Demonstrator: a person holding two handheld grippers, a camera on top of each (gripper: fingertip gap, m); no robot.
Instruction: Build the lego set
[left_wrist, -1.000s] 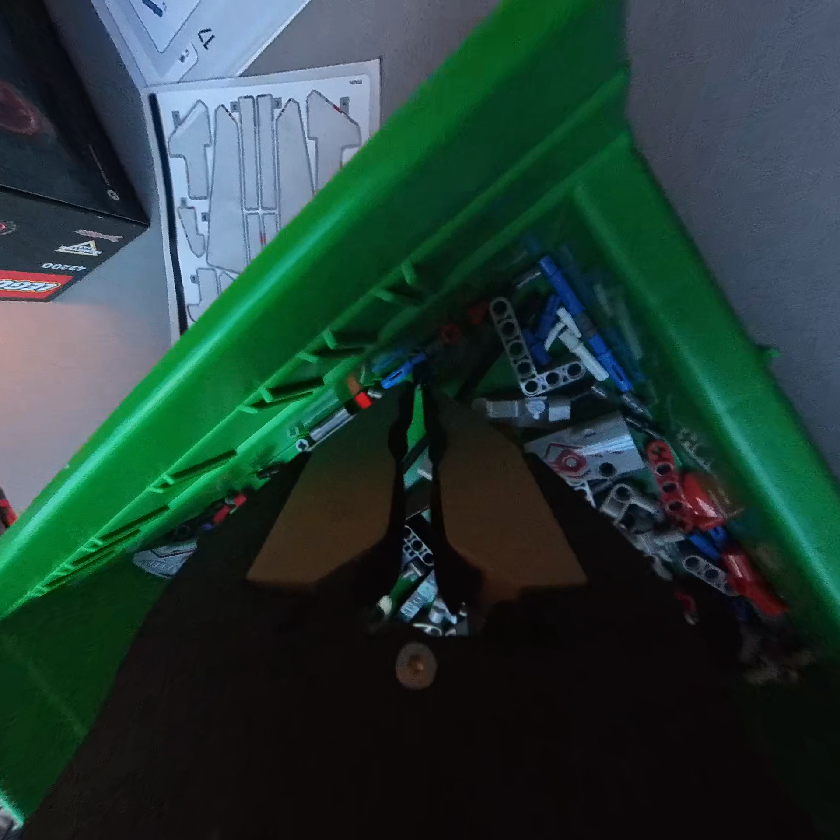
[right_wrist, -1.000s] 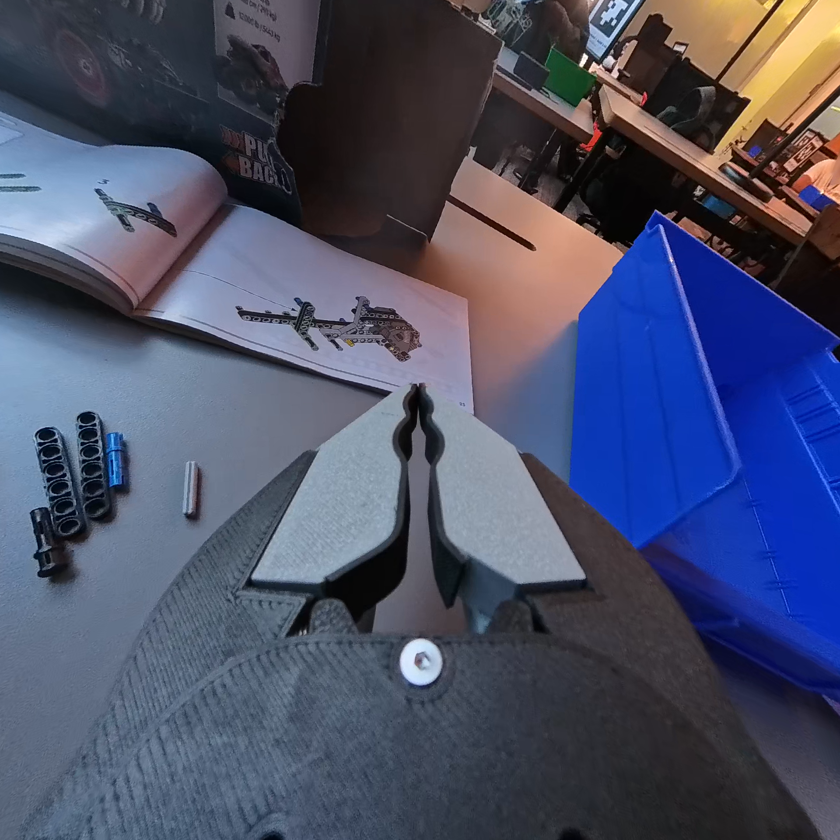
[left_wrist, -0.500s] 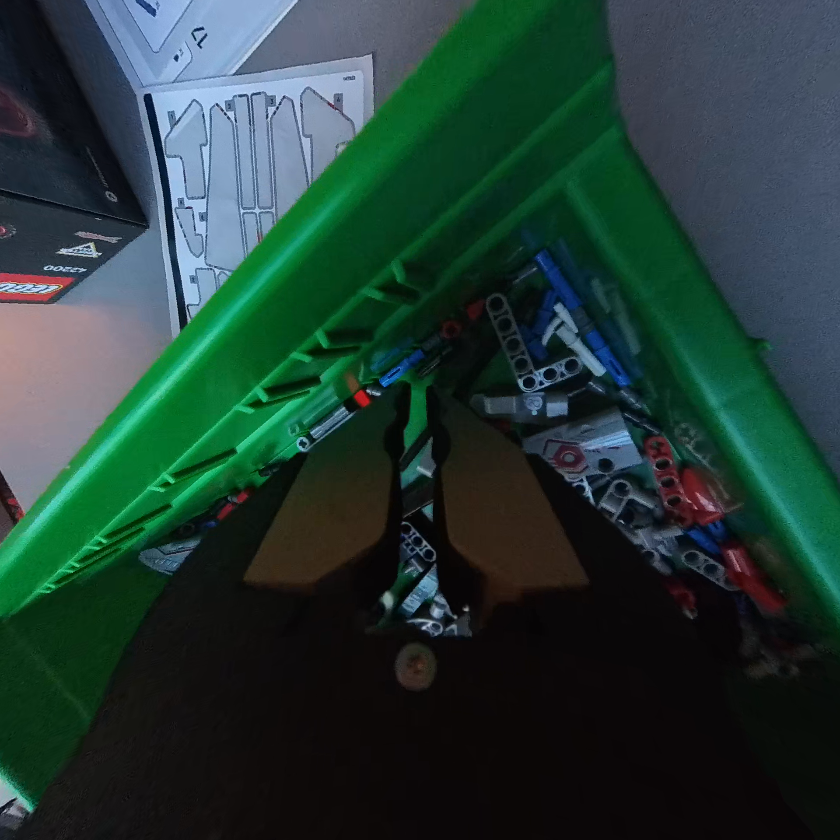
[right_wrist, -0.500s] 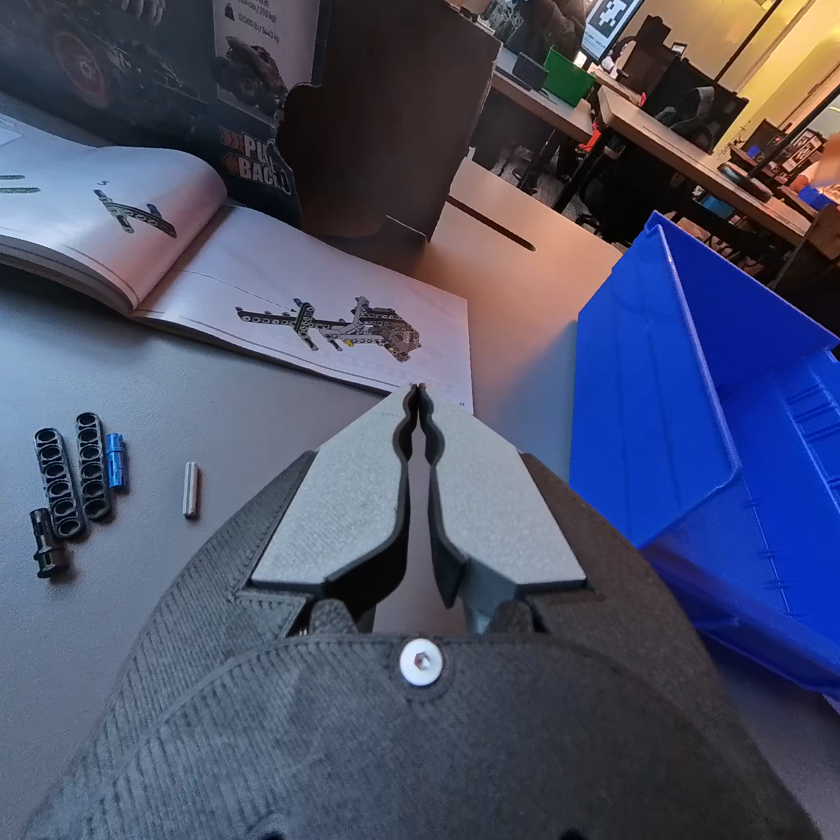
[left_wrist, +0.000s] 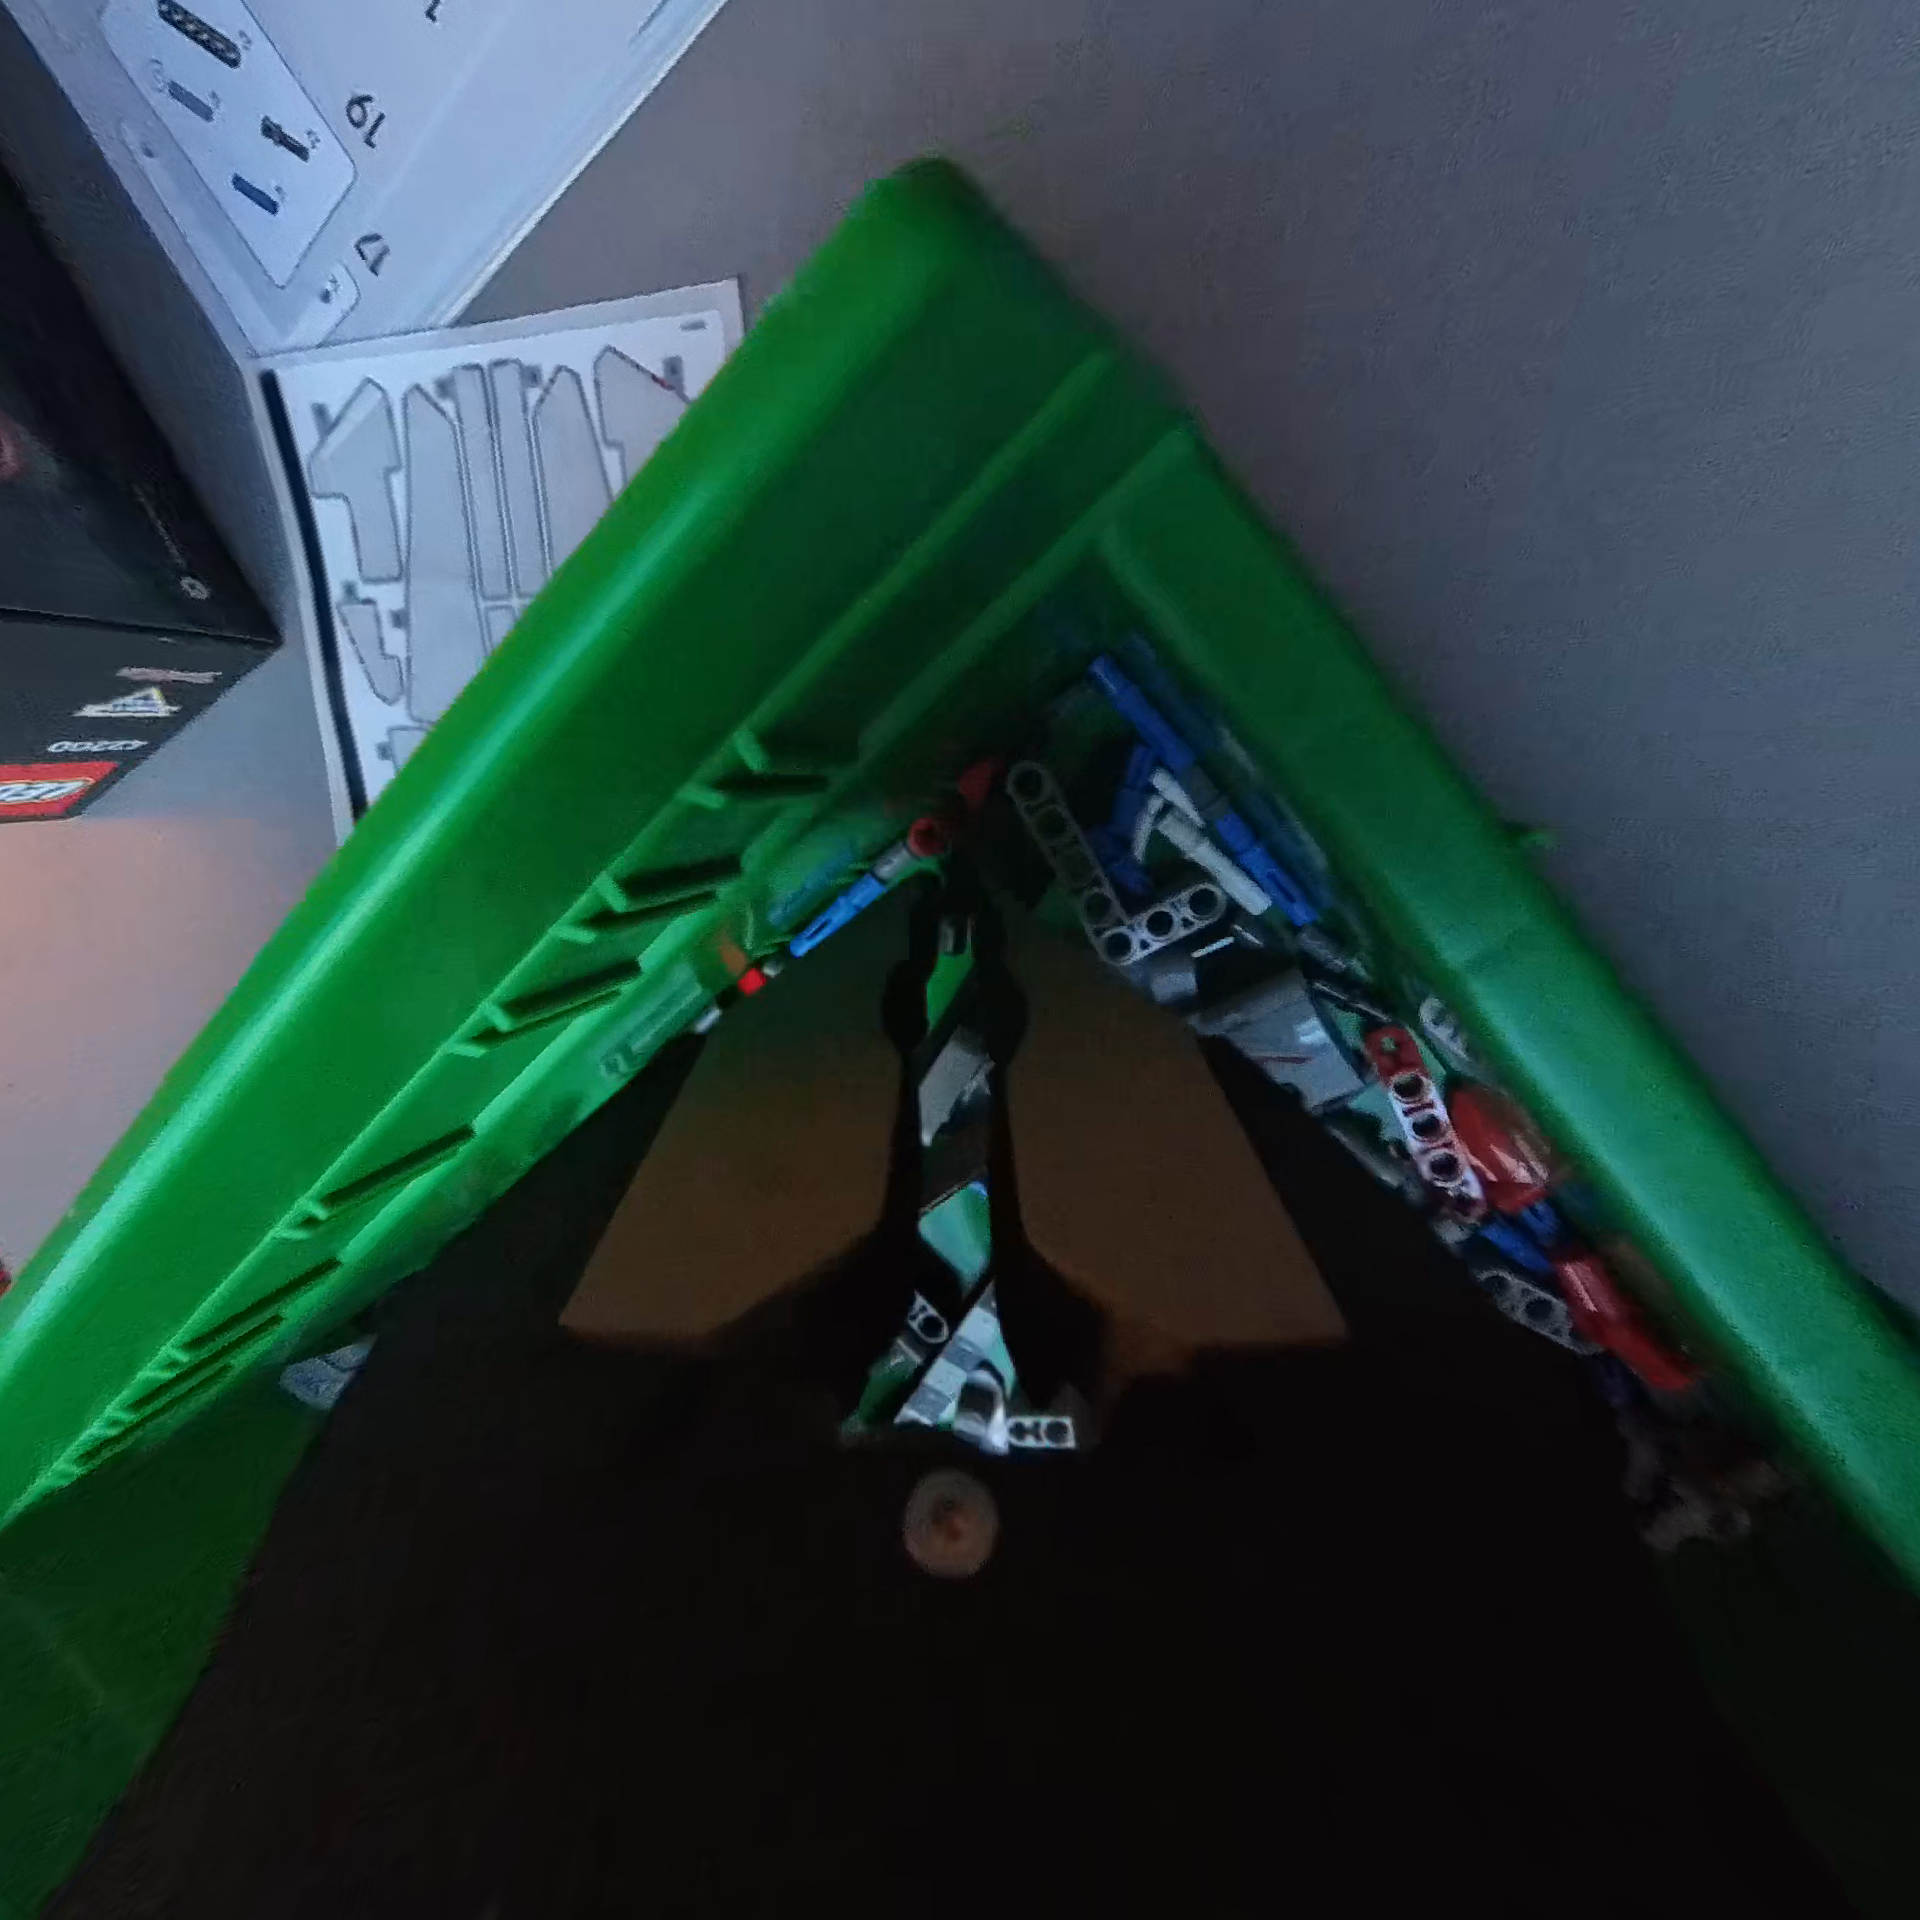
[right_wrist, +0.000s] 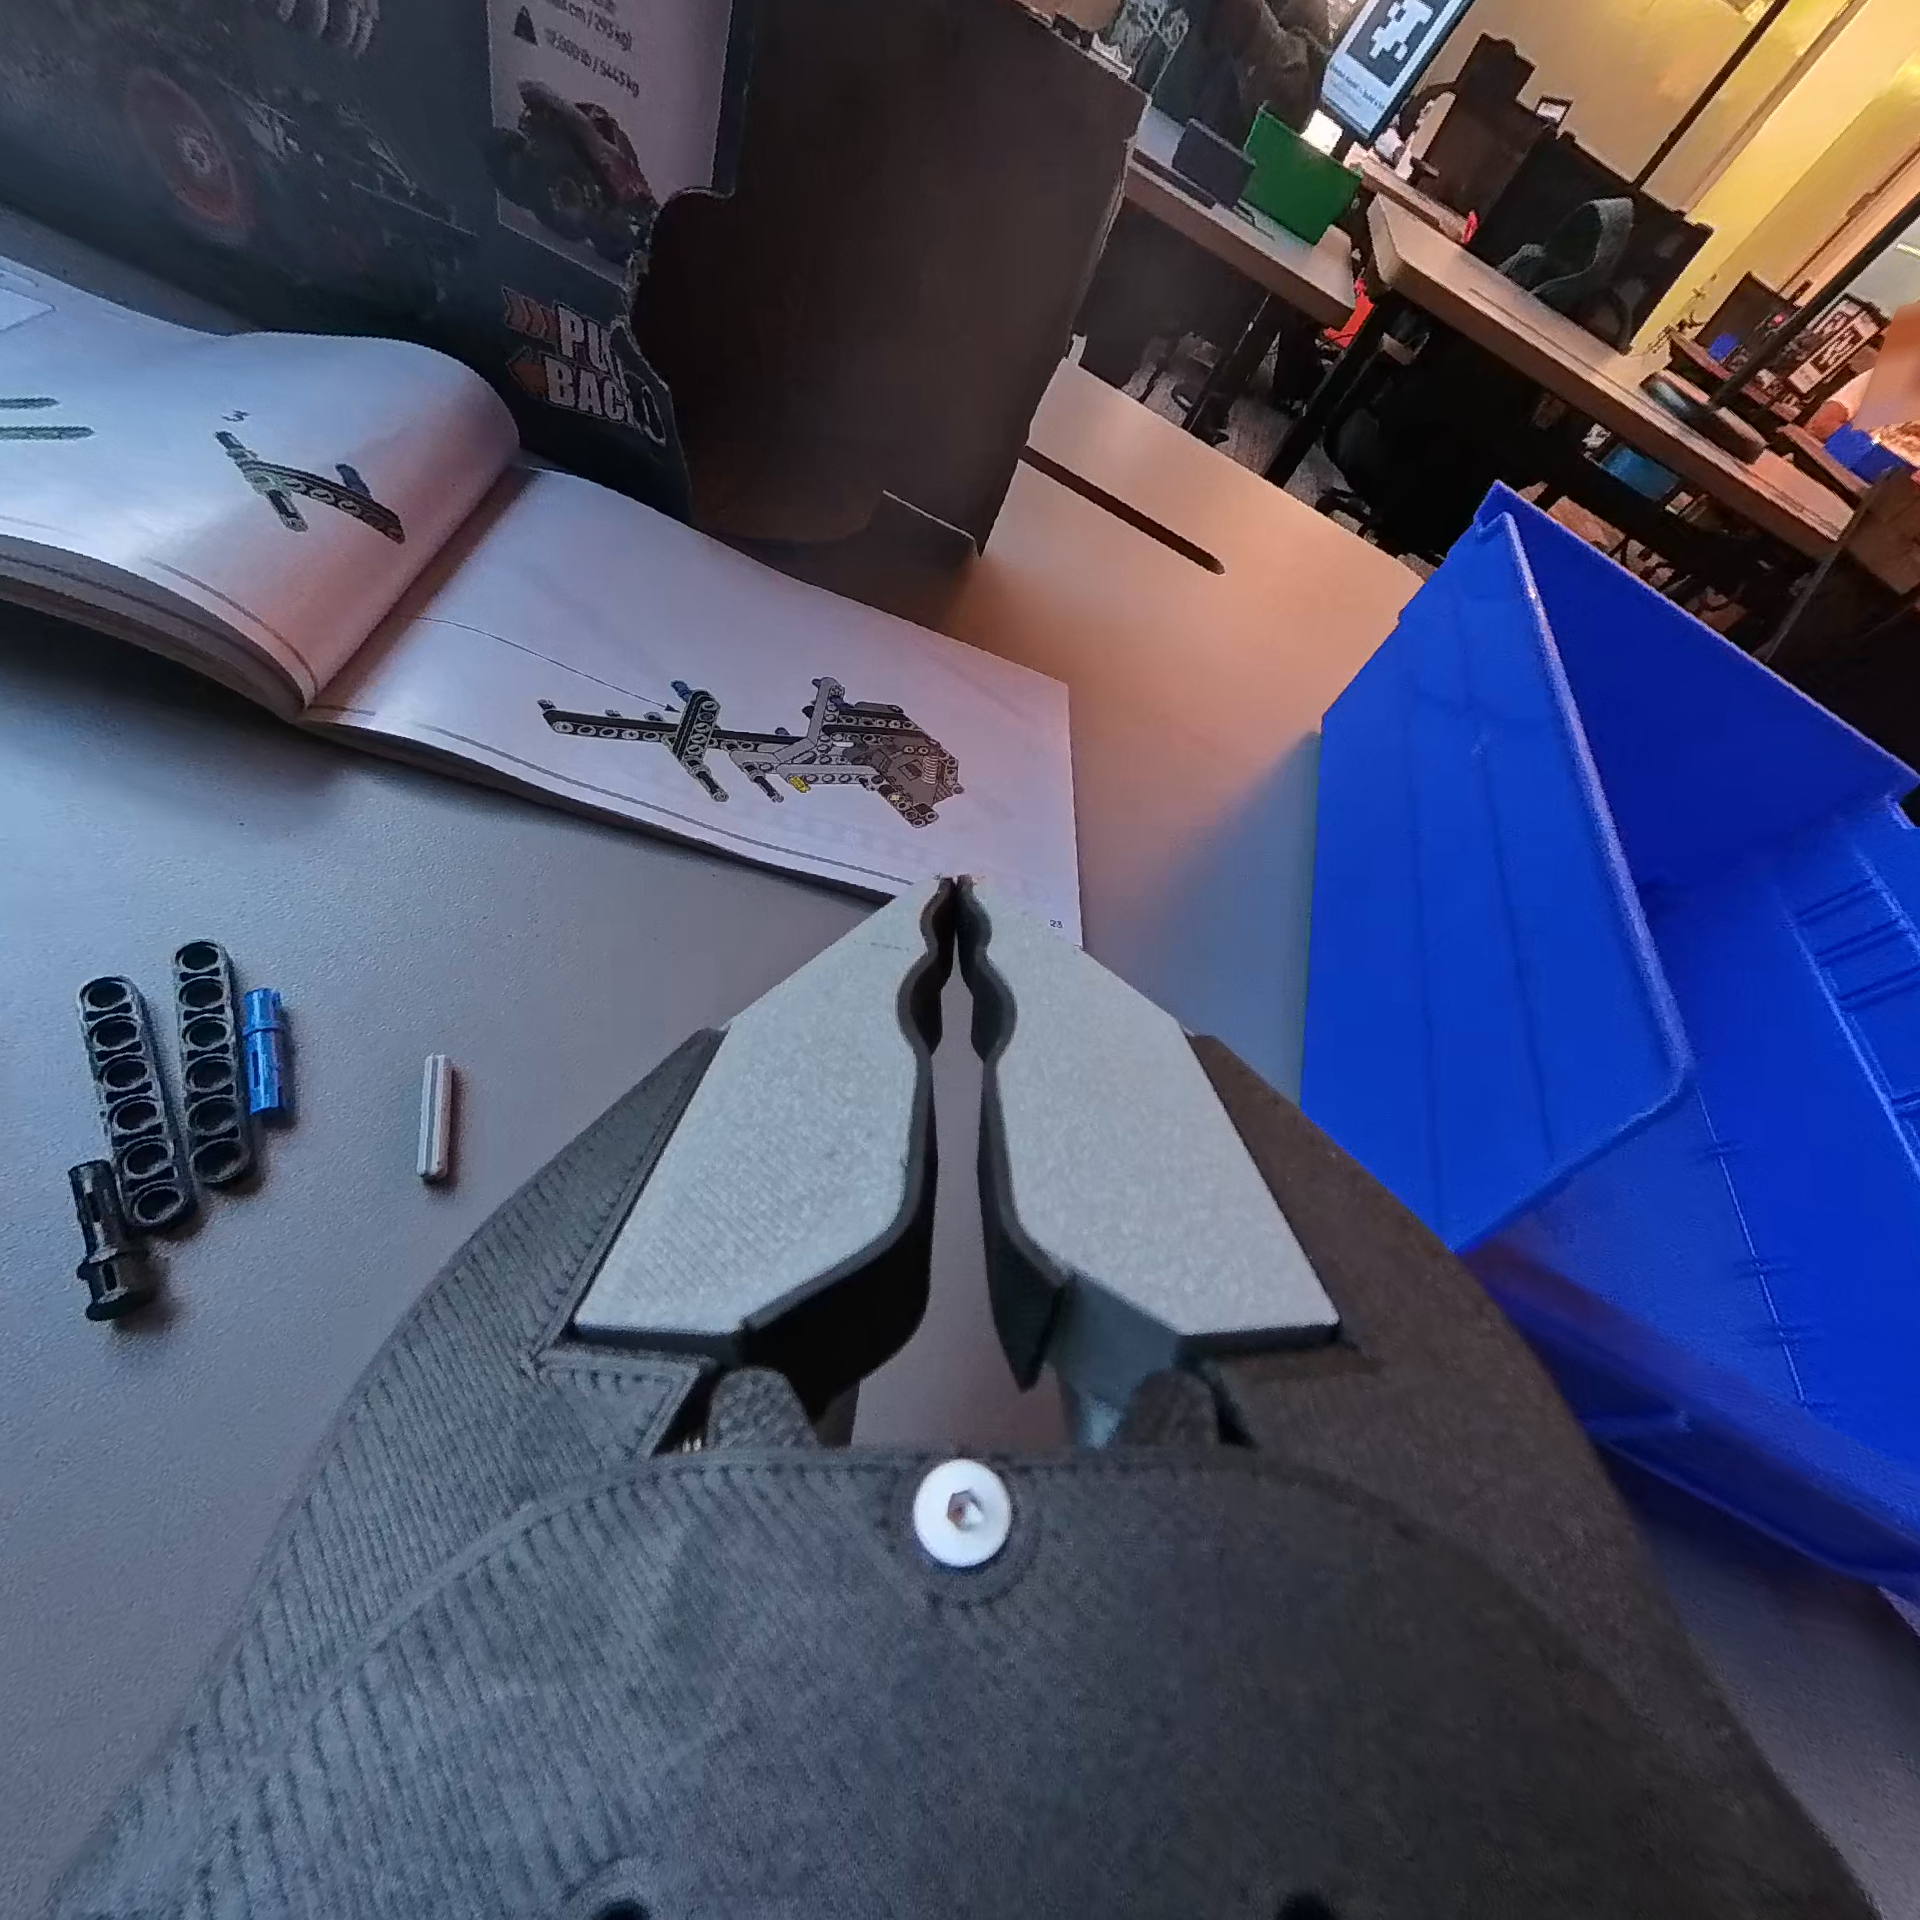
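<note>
My left gripper (left_wrist: 951, 920) reaches down into a green bin (left_wrist: 644, 665) holding a heap of loose lego pieces (left_wrist: 1153, 904) in grey, blue, red and black. Its jaws stand a narrow gap apart over the heap, and I see nothing held between them; the view is dark and blurred. My right gripper (right_wrist: 954, 883) is shut and empty, hovering over the grey table. To its left on the table lie two black beams (right_wrist: 171, 1081), a blue pin (right_wrist: 265, 1049), a grey axle (right_wrist: 434, 1117) and a black pin piece (right_wrist: 104, 1236).
An open instruction booklet (right_wrist: 727, 665) lies ahead of the right gripper, with the dark lego box (right_wrist: 312, 156) behind it. A blue bin (right_wrist: 1610, 987) stands close on the right. Beside the green bin lie a sticker sheet (left_wrist: 468, 499) and a black box (left_wrist: 94, 582). Spacing between my two grippers at the tips: around 50 cm. To reach the grey axle (right_wrist: 434, 1117) in a straight line is about 10 cm for my right fingers, about 40 cm for my left.
The left gripper has shifted within the green bin, so the bin's far corner now shows, and its jaws have parted slightly. The right gripper has not moved.
</note>
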